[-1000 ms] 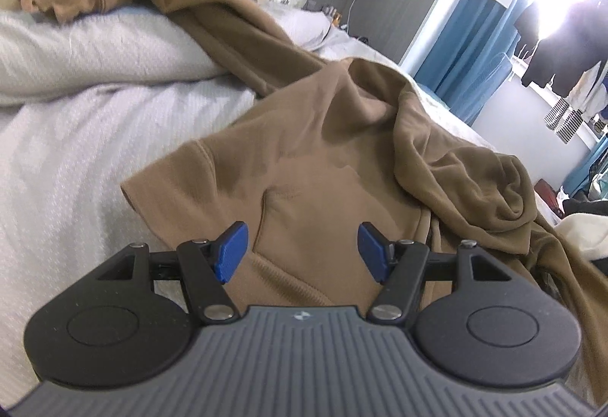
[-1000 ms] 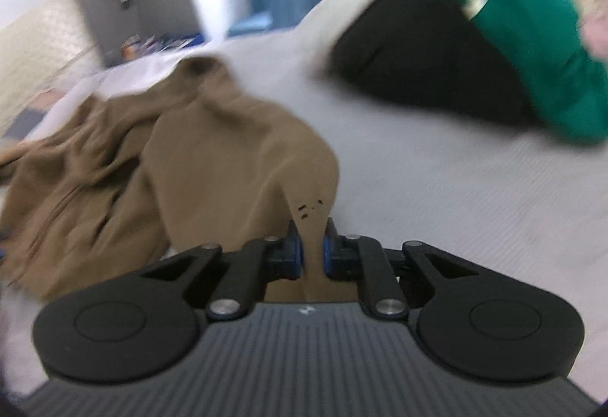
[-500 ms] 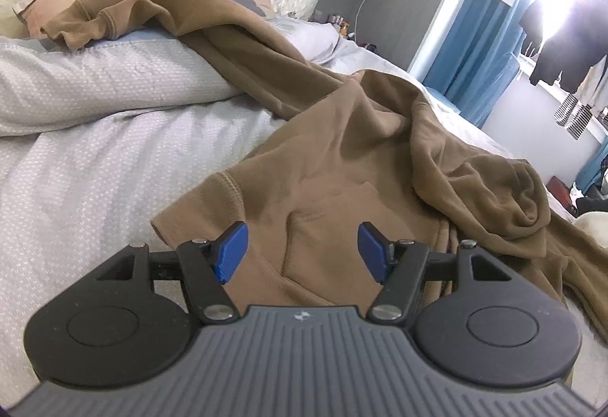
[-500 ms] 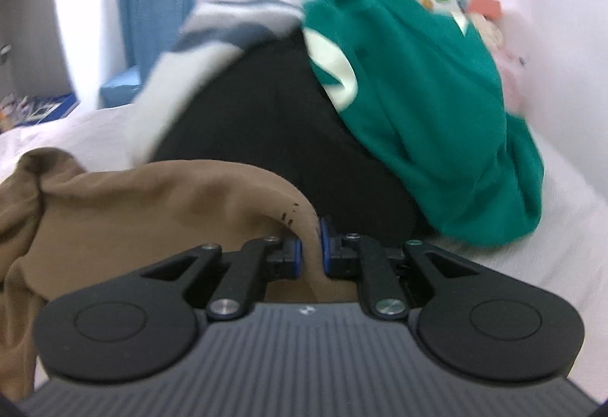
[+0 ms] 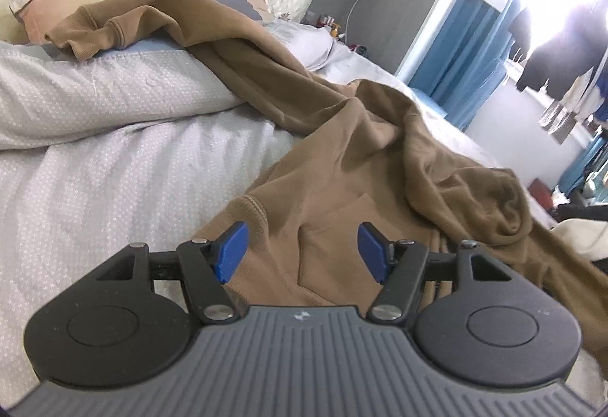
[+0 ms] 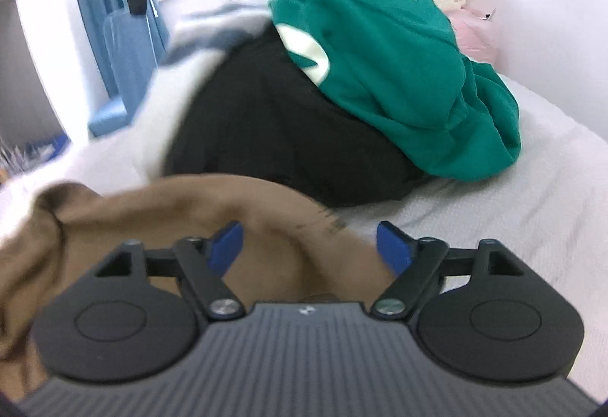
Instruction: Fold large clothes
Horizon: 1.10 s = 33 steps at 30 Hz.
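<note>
The hoodie (image 5: 342, 166) sprawls across the bed (image 5: 114, 181), one sleeve reaching up-left over a pillow (image 5: 95, 94). Right view: sweatshirt (image 6: 399, 75) atop another garment (image 6: 273, 135), centre frame.

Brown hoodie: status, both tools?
Left tool open, empty, over brown hoodie spread on bed. Right tool opening, hoodie fabric between the pads, ungripped. Green sweatshirt on black garment ahead.
</note>
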Available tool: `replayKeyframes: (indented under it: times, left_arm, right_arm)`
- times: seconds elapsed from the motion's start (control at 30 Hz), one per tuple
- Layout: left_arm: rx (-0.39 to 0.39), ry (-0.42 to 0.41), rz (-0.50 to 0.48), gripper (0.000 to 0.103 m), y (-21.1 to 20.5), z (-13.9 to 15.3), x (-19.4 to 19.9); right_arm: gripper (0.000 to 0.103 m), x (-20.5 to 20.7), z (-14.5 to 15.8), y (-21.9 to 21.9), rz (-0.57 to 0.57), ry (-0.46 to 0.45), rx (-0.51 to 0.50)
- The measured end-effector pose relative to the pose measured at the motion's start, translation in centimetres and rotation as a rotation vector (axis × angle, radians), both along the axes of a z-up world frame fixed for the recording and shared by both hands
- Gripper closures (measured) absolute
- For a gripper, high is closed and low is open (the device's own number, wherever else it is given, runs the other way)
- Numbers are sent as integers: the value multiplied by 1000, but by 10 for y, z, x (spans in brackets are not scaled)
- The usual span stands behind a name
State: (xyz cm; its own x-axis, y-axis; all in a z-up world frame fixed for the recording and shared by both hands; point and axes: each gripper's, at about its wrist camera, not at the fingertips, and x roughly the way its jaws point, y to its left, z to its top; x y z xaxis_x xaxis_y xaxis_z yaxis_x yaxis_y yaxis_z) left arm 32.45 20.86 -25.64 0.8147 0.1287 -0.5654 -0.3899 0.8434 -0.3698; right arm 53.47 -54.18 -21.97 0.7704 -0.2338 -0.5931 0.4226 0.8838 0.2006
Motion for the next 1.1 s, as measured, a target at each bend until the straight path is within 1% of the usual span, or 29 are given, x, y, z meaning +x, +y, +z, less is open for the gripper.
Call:
replayKeyframes:
  times: [0.1, 0.17, 0.27, 0.33, 0.4, 0.47, 0.53, 0.6, 0.67, 0.73, 0.8, 0.97, 1.03, 1.1]
  left_arm:
    - [-11, -16, -8, 34, 2, 3, -6]
    - [-23, -21, -5, 34, 5, 2, -8]
    - [-41, -16, -3, 34, 10, 0, -10]
    - [-49, -11, 2, 34, 12, -1, -11]
    - [-53, -8, -1, 34, 13, -2, -12]
    - [-53, -4, 0, 34, 13, -3, -13]
    - [-55, -1, 6, 34, 15, -4, -15]
    - [-60, 1, 13, 34, 18, -5, -16]
    - [-65, 6, 24, 34, 21, -7, -17]
    - [-73, 11, 39, 33, 25, -9, -18]
    - [-91, 16, 59, 33, 30, -13, -17]
    - [-167, 31, 109, 32, 44, -26, -9]
    - [-204, 30, 131, 32, 48, -31, -7]
    - [-222, 28, 153, 31, 51, -35, -4]
  right_arm:
    - [25, -17, 22, 22, 14, -34, 56]
    - [25, -29, 40, 48, 60, -64, 77]
    - [25, -52, 66, 102, 168, -118, 94]
    - [25, -67, 79, 140, 241, -145, 123]
    - [25, -82, 87, 176, 313, -162, 170]
    - [25, -94, 88, 215, 396, -158, 204]
    - [25, -104, 81, 245, 455, -149, 249]
    - [25, -110, 64, 266, 495, -128, 317]
    - [25, -109, 42, 285, 536, -70, 329]
    - [25, -107, 20, 294, 545, -25, 309]
    - [25, -104, -2, 291, 522, 17, 312]
    - [25, -99, -56, 271, 452, 97, 377]
    - [24, -99, -70, 267, 438, 118, 402]
    - [24, -99, -79, 262, 433, 124, 443]
